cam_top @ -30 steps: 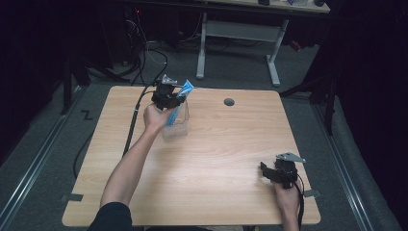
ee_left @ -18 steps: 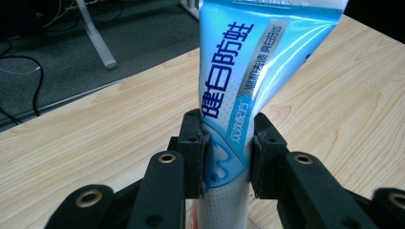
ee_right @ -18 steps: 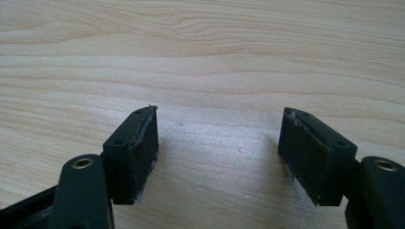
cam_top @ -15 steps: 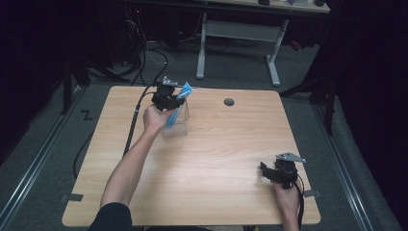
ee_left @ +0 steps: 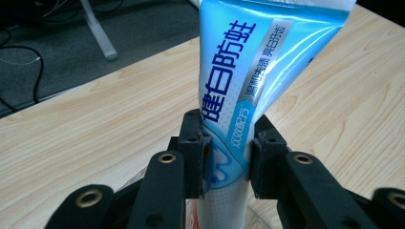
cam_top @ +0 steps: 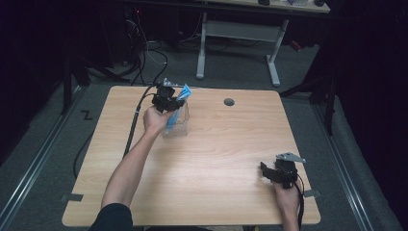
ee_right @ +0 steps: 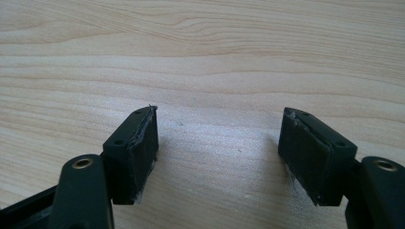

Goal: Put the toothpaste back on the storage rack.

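Observation:
A blue and white toothpaste tube [ee_left: 239,76] stands upright between the jaws of my left gripper [ee_left: 228,143], which is shut on its lower part. In the high view that left gripper [cam_top: 169,102] holds the toothpaste tube [cam_top: 179,103] over a clear plastic cup [cam_top: 177,126] at the back left of the wooden table [cam_top: 211,159]; the tube's lower end reaches into the cup. My right gripper [cam_top: 273,172] rests near the table's front right corner. In its own view the right gripper [ee_right: 217,152] stands open over bare wood.
A round cable hole [cam_top: 229,102] sits near the table's back edge. The left gripper's black cable [cam_top: 132,130] trails over the left side of the table. A white desk frame [cam_top: 238,33] stands on the floor beyond the table.

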Tool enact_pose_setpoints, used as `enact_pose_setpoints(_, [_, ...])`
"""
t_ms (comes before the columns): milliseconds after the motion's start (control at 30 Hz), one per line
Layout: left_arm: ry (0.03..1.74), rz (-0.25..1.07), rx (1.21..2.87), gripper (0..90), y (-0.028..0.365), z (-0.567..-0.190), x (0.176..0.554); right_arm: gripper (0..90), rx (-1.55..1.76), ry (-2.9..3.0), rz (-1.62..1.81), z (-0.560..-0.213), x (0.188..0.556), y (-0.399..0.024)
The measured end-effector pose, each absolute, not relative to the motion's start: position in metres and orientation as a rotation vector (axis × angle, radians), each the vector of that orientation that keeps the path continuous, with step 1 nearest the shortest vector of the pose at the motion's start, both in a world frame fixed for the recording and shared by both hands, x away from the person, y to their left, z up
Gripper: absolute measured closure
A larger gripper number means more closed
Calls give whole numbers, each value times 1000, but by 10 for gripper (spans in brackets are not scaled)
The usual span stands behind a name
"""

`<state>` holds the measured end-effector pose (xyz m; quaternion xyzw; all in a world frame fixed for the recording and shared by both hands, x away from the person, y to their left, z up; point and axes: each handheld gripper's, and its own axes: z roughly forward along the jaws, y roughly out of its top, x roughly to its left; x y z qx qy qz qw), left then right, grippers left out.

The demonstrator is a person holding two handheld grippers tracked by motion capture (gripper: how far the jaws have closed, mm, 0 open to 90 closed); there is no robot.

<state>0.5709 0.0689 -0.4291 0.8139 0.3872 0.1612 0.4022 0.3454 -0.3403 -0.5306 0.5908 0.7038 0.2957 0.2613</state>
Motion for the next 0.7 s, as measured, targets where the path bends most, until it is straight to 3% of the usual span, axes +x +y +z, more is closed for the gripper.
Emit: enact_pose_setpoints(700, [1005,374,2061,683,69,-431,572,301,1600,1905,800,-531,345,-340])
